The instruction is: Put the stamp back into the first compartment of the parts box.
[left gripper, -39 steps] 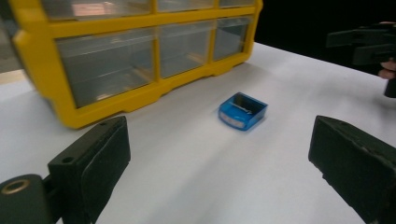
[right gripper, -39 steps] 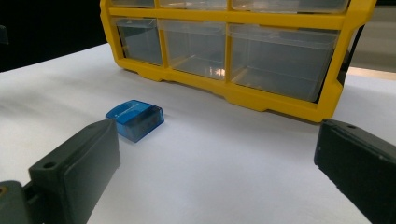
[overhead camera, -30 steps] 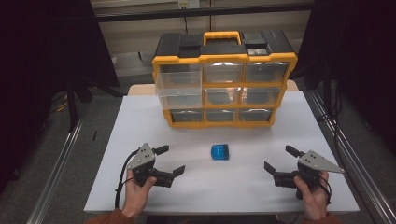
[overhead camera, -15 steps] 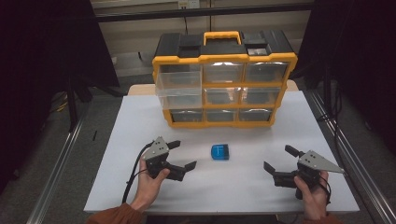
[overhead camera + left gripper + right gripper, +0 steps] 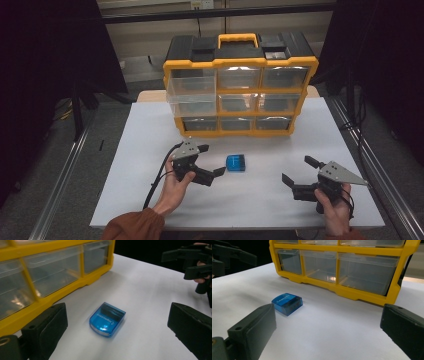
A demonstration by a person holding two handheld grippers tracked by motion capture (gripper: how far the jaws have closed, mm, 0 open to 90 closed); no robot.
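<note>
A small blue translucent box [image 5: 235, 163] lies flat on the white counter [image 5: 150, 130] at the centre of the high view, just below the yellow drawer organizer [image 5: 240, 82] that stands in the upper middle of the frame. The left gripper [image 5: 210, 162] sits just to the left of the box, its jaws spread wide; they have just been opening further, and nothing is between them yet. In the left gripper view the box rests a little ahead of the two black jaws and roughly centred in the gap, which suggests the hand is lining up so that one jaw can pass on each side of it. The box's low, flat shape likely explains why the gripper is held low and nearly level with the counter.

The right gripper [image 5: 295, 171] rests at the lower right of the high view, well apart from the box, its jaws also open and empty. It seems parked there to stay clear of the approach, perhaps ready for the organizer's drawers, all of which look shut.
</note>
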